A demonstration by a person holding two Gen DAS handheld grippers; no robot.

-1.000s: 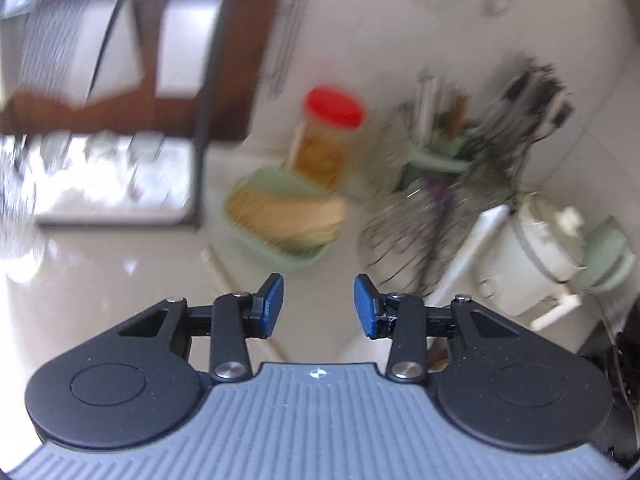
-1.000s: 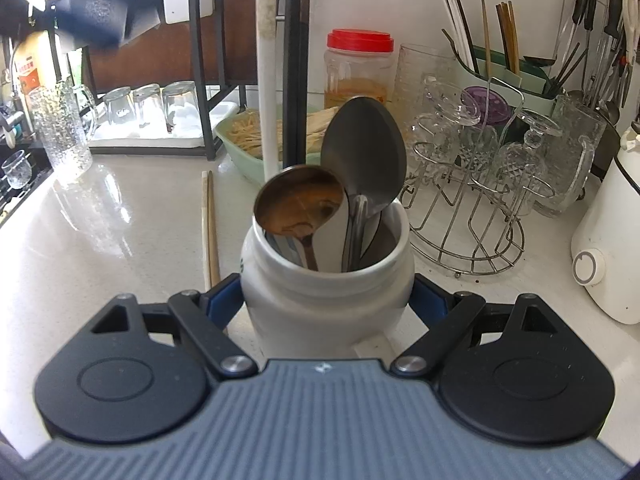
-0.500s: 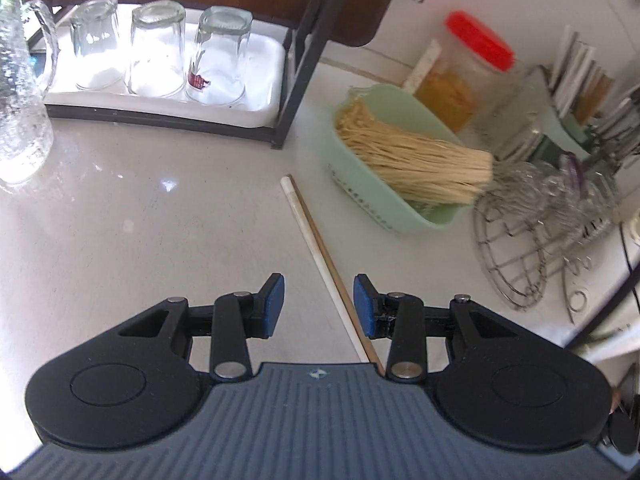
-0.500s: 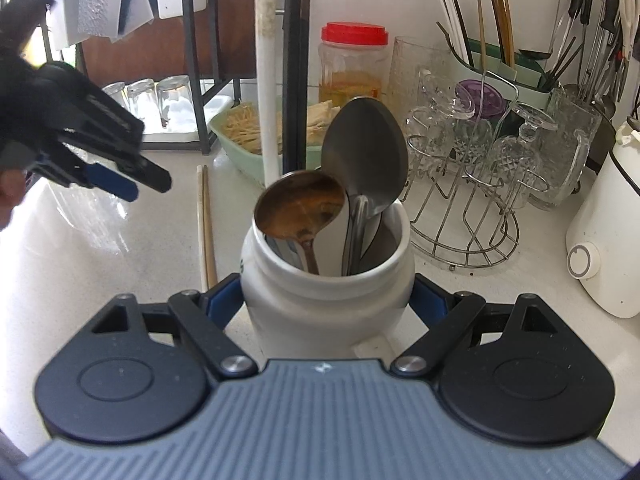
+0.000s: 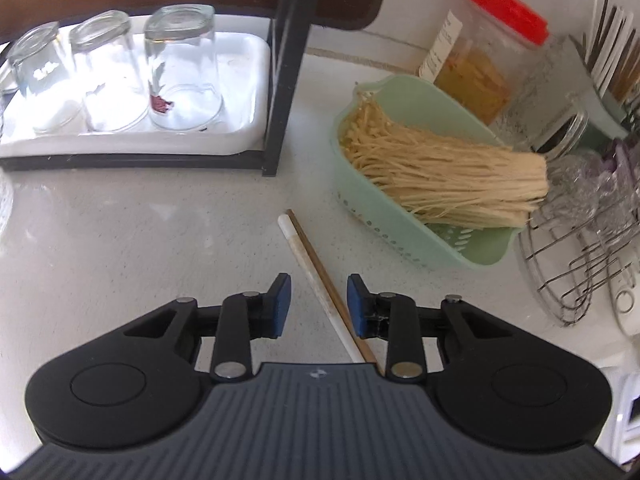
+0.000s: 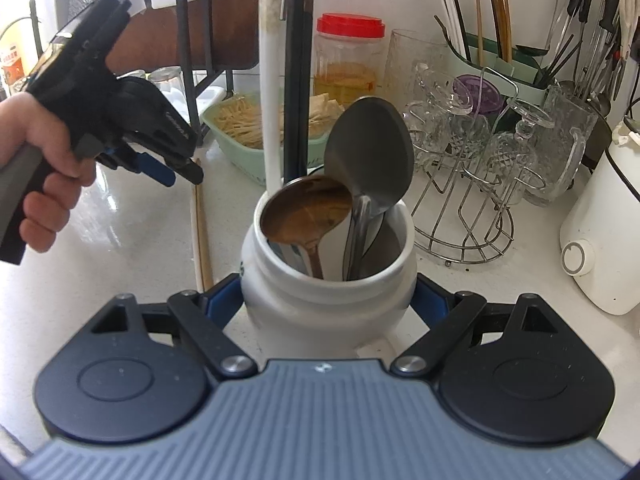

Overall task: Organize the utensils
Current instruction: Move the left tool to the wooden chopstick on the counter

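Observation:
A white chopstick [image 5: 306, 264] and a brown chopstick [image 5: 316, 258] lie side by side on the pale counter [image 5: 140, 240]. My left gripper [image 5: 316, 304] hovers low over them with one blue pad on each side. Its jaws are closing, and the pads do not touch the sticks. In the right wrist view the same gripper [image 6: 176, 174], held by a hand, points down at those chopsticks [image 6: 202, 236]. My right gripper [image 6: 328, 304] is shut on a white jar [image 6: 320, 312] that holds two metal spoons [image 6: 372, 152], a white chopstick and dark chopsticks.
A green basket [image 5: 400, 232] of dry noodles sits right of the chopsticks, with a red-lidded jar [image 5: 480, 68] behind it. A white tray [image 5: 248, 80] of upturned glasses and a black shelf post [image 5: 280, 100] stand behind. A wire glass rack [image 6: 464, 216] and a white appliance [image 6: 600, 240] stand to the right.
My left gripper has come down and forward over the two chopsticks, and its jaws have narrowed around them. The right gripper and the jar have stayed put.

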